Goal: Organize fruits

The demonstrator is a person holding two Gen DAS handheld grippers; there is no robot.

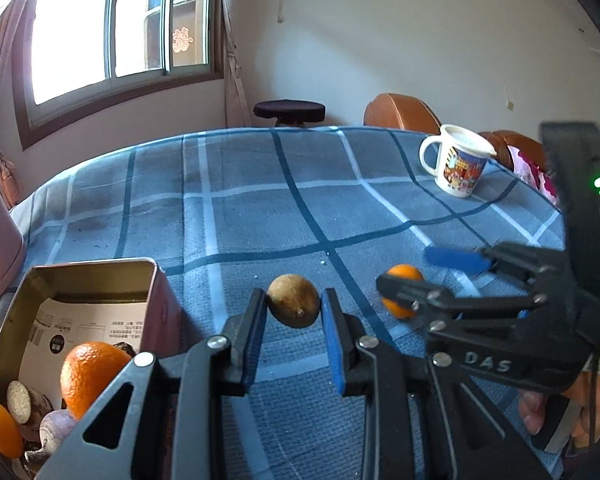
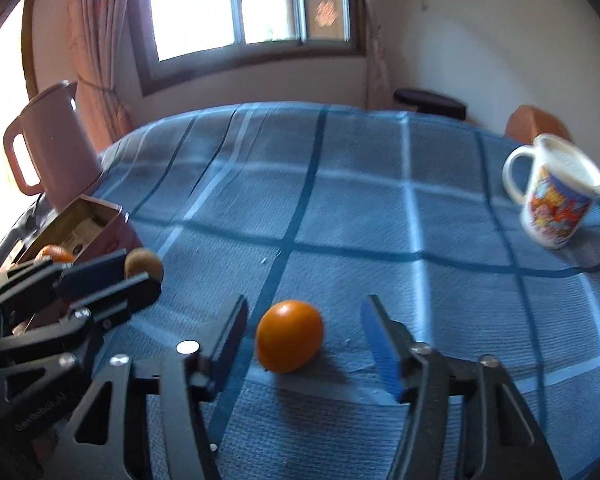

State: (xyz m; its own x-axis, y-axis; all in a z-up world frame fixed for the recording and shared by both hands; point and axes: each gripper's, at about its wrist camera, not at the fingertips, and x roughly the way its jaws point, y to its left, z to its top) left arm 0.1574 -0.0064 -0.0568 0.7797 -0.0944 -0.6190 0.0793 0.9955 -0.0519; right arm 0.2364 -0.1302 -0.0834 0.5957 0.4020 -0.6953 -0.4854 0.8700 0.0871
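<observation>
A brown round fruit [image 1: 294,300] sits between the fingers of my left gripper [image 1: 294,304], whose jaws are closed against its sides; it also shows in the right wrist view [image 2: 143,262]. A small orange fruit [image 2: 290,335] lies on the blue checked tablecloth [image 2: 340,200] between the wide-open fingers of my right gripper [image 2: 304,320], touching neither. In the left wrist view the same orange fruit [image 1: 404,276] is partly behind the right gripper [image 1: 432,276]. An open metal tin [image 1: 84,280] at the left holds an orange [image 1: 92,376] and several other fruits.
A white cartoon-printed mug [image 1: 458,164] stands at the far right of the table, also in the right wrist view [image 2: 556,196]. A pink jug [image 2: 52,148] stands behind the tin [image 2: 80,228]. A dark stool [image 1: 289,111] and brown chairs [image 1: 400,112] stand beyond the table.
</observation>
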